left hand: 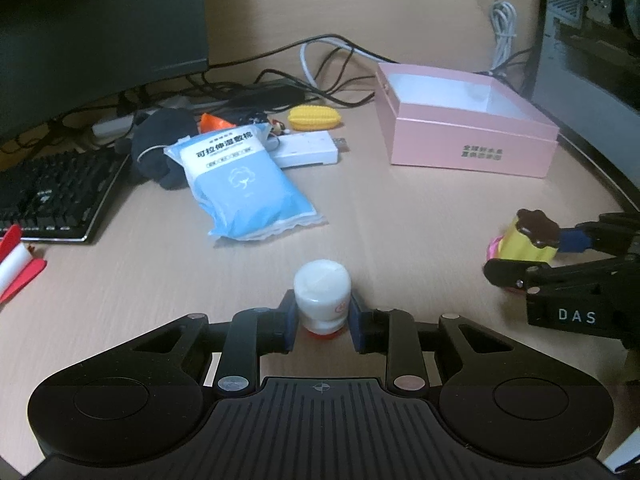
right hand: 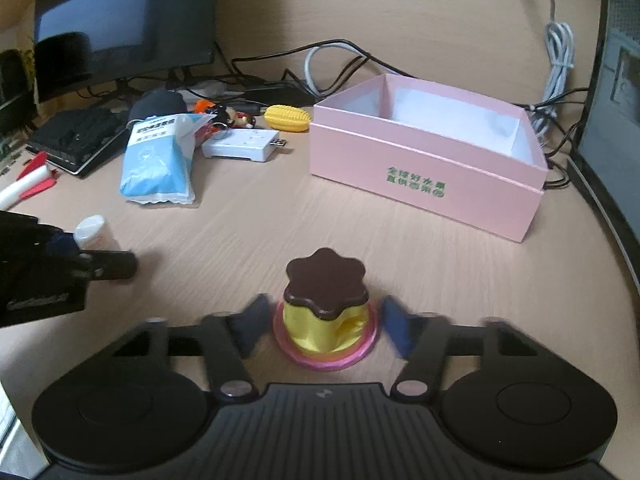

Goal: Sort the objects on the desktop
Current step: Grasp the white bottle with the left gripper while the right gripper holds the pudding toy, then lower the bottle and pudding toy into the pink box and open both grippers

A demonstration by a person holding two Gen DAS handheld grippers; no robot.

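Observation:
My left gripper (left hand: 322,318) is shut on a small white bottle with a red base (left hand: 322,300), which stands on the desk; it also shows in the right wrist view (right hand: 91,231). My right gripper (right hand: 325,326) is open around a pudding toy (right hand: 326,304) with a brown flower-shaped top, yellow body and pink saucer; its blue pads (right hand: 396,326) stand a little apart from the toy and are blurred. The toy also shows in the left wrist view (left hand: 528,240). An open pink box (right hand: 424,176) (left hand: 472,148) stands beyond, white inside.
A blue cotton-pad packet (left hand: 244,184), a white USB adapter (left hand: 308,152), a yellow corn toy (left hand: 315,118), a black pouch (left hand: 160,148) and a keychain figure (right hand: 232,116) lie at the back left. A keyboard (left hand: 48,196), monitor, cables and a red-white rocket toy (left hand: 16,260) lie further left.

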